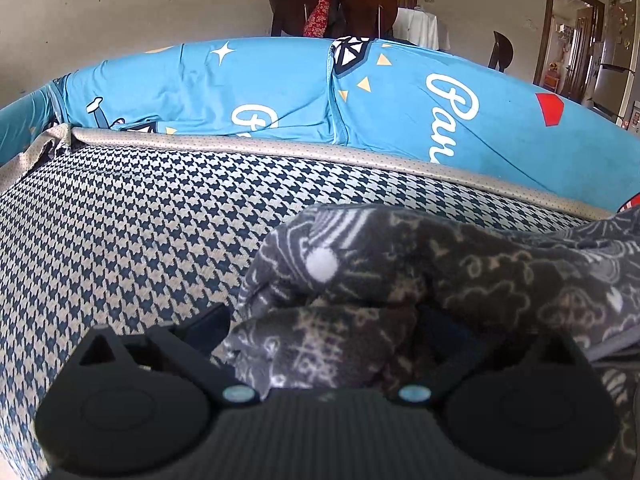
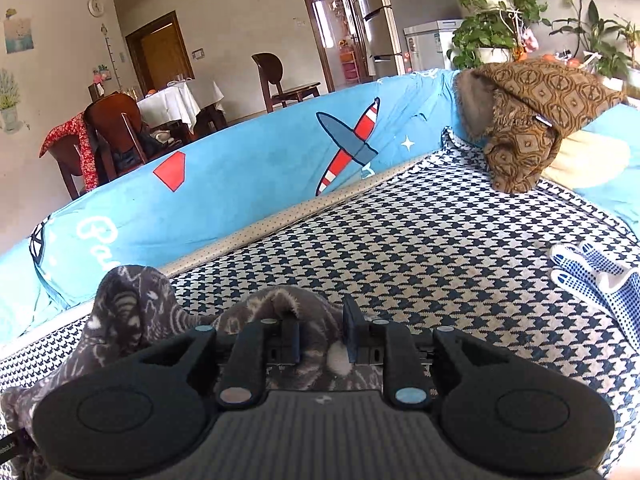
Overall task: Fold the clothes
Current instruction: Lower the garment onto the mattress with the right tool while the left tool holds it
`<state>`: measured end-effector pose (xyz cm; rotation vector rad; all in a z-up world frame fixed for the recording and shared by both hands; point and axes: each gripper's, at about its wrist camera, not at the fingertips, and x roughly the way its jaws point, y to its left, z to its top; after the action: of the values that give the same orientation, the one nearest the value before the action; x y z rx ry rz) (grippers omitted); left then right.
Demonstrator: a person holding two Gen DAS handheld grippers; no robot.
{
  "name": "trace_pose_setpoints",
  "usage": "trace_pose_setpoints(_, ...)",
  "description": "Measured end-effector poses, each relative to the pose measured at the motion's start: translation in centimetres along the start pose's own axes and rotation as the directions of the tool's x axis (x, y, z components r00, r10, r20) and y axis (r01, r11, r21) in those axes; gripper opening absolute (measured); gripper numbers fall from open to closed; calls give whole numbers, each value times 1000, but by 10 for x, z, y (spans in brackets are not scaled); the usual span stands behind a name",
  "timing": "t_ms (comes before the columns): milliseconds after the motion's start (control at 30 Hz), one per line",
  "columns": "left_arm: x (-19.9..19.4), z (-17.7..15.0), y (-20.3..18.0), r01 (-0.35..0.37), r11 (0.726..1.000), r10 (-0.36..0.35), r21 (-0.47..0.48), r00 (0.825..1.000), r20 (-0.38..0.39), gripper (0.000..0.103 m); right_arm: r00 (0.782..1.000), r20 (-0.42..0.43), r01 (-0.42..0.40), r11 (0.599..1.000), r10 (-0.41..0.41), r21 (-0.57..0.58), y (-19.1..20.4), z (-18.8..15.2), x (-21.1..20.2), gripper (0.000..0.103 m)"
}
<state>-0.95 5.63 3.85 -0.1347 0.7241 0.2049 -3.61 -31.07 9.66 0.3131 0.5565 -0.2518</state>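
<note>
- Left wrist view: left gripper [image 1: 324,344] buried in grey patterned garment [image 1: 440,280] on houndstooth cover [image 1: 120,232]; grip state cannot be told.
- Right gripper [image 2: 322,338] narrow, garment fold between its pads.

**Both tools angled down, close together**

The left tool [image 1: 324,340] is pointing downward with its jaws spread fairly wide, fabric bunched between them, though I can't tell if the pads are actually pinching. The right tool [image 2: 322,330] is tilting down too, jaws narrowly parted, fingers [image 2: 351,330] bracketing a fold.

A home living room: covered sofa [image 2: 240,184], dining table [image 2: 180,100], fridge [image 2: 380,20], potted plants [image 2: 492,20].
</note>
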Motion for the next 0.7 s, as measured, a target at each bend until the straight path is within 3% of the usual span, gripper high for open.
trace_pose_setpoints(200, 4, 5, -1, 0, 1000, 0, 6, 1000, 10, 103, 998, 13, -63, 997, 64, -41, 6, 1, -5, 31)
trace_pose_setpoints(367, 11, 11, 0, 7, 1000, -7, 5, 1000, -3, 103, 995, 0, -95, 992, 96, -83, 9, 4, -6, 45)
trace_pose_setpoints(600, 20, 24, -2, 9, 999, -9, 44, 1000, -9, 103, 982, 6, -187, 970, 190, -157, 10, 12, -17, 49)
trace_pose_setpoints(700, 25, 28, -4, 24, 998, -23, 58, 1000, -11, 103, 978, -12, -205, 956, 207, -209, 13, 12, -17, 57)
